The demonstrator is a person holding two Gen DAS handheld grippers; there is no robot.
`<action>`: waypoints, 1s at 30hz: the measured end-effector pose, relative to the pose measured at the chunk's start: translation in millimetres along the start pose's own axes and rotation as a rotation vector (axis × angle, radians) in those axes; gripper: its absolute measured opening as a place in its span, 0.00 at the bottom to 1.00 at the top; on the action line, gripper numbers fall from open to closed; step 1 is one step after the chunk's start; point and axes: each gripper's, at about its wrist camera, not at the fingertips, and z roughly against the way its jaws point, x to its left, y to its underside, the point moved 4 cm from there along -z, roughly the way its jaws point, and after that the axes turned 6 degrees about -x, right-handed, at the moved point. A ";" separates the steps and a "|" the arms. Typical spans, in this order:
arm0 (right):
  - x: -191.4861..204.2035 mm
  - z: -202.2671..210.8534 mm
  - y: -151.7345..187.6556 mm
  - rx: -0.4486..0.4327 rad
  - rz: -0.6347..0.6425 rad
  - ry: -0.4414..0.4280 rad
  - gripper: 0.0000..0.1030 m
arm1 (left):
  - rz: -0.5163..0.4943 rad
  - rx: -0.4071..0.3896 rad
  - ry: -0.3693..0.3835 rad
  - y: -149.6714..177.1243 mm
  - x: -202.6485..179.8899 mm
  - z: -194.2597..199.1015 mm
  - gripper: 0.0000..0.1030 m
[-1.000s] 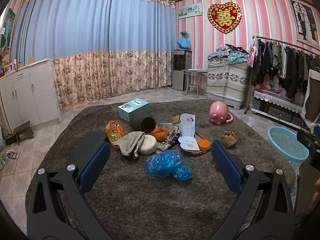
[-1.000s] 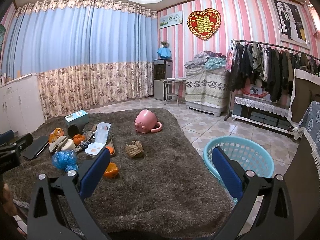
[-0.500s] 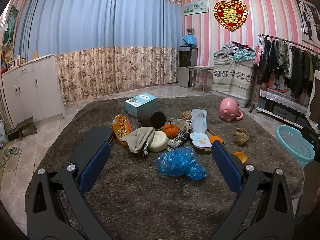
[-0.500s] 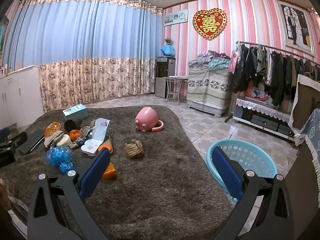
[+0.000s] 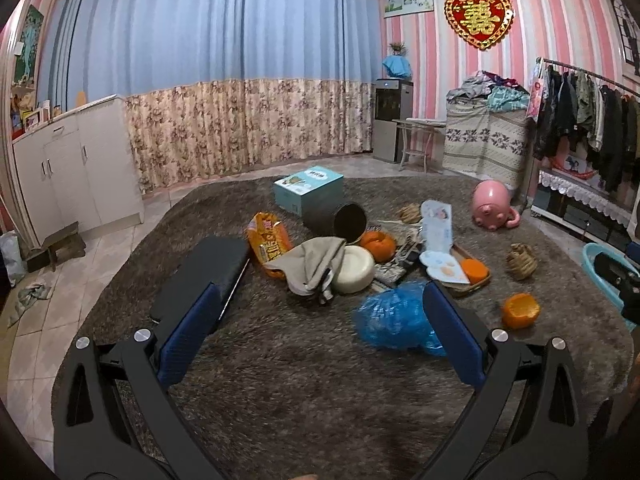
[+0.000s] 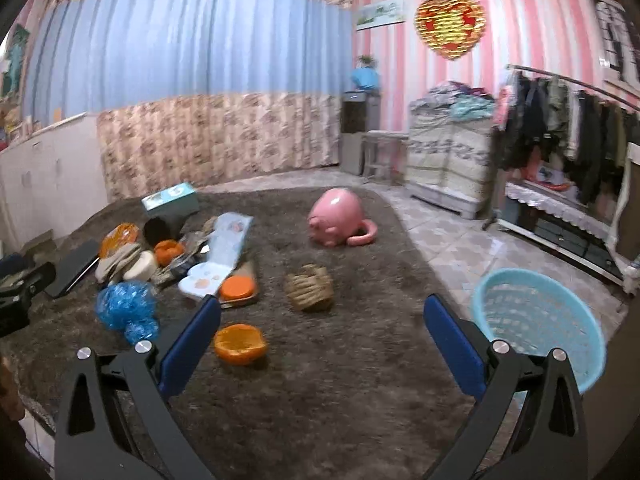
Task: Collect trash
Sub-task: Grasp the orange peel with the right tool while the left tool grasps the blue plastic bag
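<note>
Both claws wide open, nothing held: left claw (image 5: 320, 332), right claw (image 6: 320, 340).

Blue plastic bag (image 5: 394, 316) lies crumpled on carpet (image 5: 280, 380), near left claw: judged light, soft, slippery; to be pinched at raised fold.

Orange peel (image 6: 240, 343) beside right claw: judged light, fragile; rim to be taken.

Basket (image 6: 538, 328) at right.

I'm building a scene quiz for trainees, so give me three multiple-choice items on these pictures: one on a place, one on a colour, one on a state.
1. Where is the basket?
A. on the tiled floor beside the rug
B. on the cabinet
C. under the clothes rack

2. What colour is the crumpled plastic bag?
A. red
B. blue
C. white

3. How are both grippers?
A. shut on trash
B. open, empty
C. one holding a peel

Answers: 1 A, tiles show beside it; 2 B, plainly blue; 3 B, the left gripper and right gripper hold nothing.
</note>
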 end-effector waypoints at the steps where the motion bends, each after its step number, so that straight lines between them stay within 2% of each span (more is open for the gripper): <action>1: 7.0 -6.1 2.5 0.015 0.016 -0.020 0.96 | -0.002 0.007 -0.003 1.5 1.4 -3.3 0.95; 6: 28.2 -33.7 19.9 0.113 0.073 -0.064 0.96 | 0.018 0.040 0.000 7.9 8.9 -19.6 0.95; 8: 31.1 -39.9 25.1 0.129 0.078 -0.068 0.96 | 0.032 0.056 0.018 12.0 12.4 -26.6 0.95; 14: 36.1 -59.7 42.6 0.205 0.088 -0.111 0.94 | 0.032 0.085 0.007 23.0 19.7 -43.0 0.95; 16: 40.4 -66.2 49.2 0.227 0.108 -0.110 0.84 | 0.037 0.095 0.000 25.8 21.4 -47.7 0.95; 17: 42.8 -70.1 53.0 0.244 0.121 -0.112 0.76 | 0.038 0.100 -0.001 27.0 21.7 -49.6 0.95; 20: 48.6 -74.6 57.3 0.252 0.143 -0.137 0.69 | 0.032 0.106 0.000 29.5 18.9 -52.6 0.95; 22: 51.9 -74.5 58.1 0.254 0.155 -0.159 0.59 | 0.026 0.110 0.010 29.7 15.4 -53.1 0.95; 24: 54.2 -74.5 59.3 0.254 0.153 -0.194 0.44 | 0.024 0.113 0.024 29.3 9.9 -53.8 0.95; 27: 51.6 -70.8 57.7 0.242 0.134 -0.228 0.35 | 0.035 0.129 0.055 30.4 1.7 -55.1 0.95; 30: 47.2 -67.5 54.0 0.221 0.101 -0.248 0.31 | 0.032 0.153 0.090 32.0 -11.2 -57.2 0.95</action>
